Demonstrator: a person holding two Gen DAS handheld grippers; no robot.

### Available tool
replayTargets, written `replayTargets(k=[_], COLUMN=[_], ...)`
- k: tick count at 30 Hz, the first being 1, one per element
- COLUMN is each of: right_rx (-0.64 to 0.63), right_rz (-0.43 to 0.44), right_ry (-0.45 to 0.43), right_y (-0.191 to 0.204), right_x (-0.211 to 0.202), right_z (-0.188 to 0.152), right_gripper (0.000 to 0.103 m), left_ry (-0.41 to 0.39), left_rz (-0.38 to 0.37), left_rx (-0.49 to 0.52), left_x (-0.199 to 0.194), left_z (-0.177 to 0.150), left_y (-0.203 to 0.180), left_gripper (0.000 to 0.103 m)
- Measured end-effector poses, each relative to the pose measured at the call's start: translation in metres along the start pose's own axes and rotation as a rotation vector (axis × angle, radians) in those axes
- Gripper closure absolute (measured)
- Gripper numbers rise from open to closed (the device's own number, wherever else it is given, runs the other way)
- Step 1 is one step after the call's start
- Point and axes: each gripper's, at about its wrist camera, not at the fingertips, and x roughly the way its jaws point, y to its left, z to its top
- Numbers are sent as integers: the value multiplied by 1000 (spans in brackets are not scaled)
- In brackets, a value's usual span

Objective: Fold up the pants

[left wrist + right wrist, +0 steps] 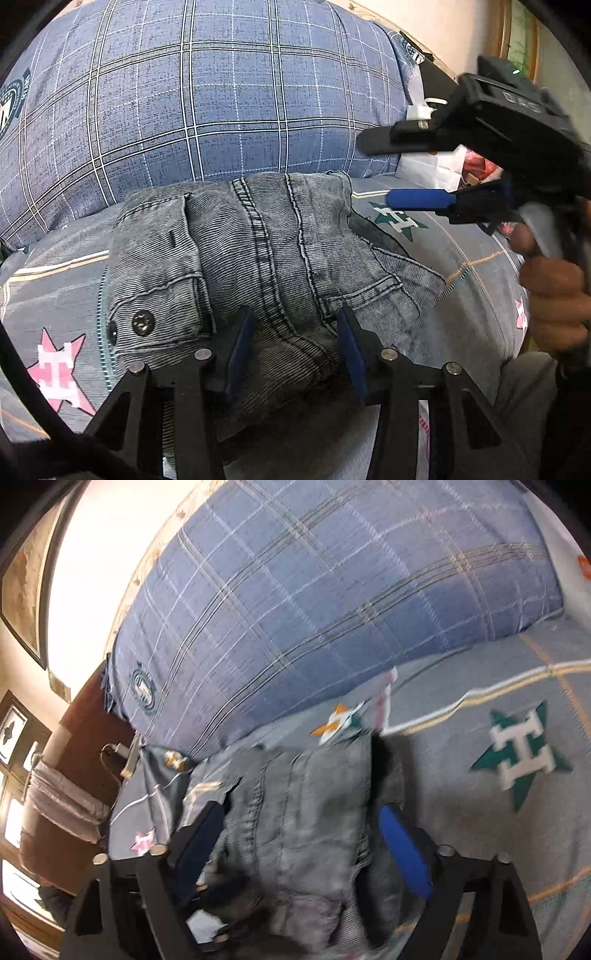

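Two grippers were at the folded grey jeans lying mid-bed on the grey star-print sheet, just before the blue plaid pillow. Left gripper spread, straddling denim; right gripper spread, above the jeans' right edge.

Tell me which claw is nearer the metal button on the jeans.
Left. The left claw sits over the jeans just right of the metal button. The right claw hangs open past the jeans' far right edge.
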Motion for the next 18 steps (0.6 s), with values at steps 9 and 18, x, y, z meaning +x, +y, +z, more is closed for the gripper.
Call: replayTargets(k=[9, 18], right_rx=[28, 125], right_rz=[-57, -89], right_ry=[139, 198], right_y=[-8, -37], right_x=[12, 19], right_z=[-53, -54], right_gripper=[60, 66], left_ry=[10, 4], left_rz=[17, -26], left_rx=[19, -68], left_x=[-1, -9], left_z=[2, 8], left_y=[-4, 17], left_gripper=[56, 55])
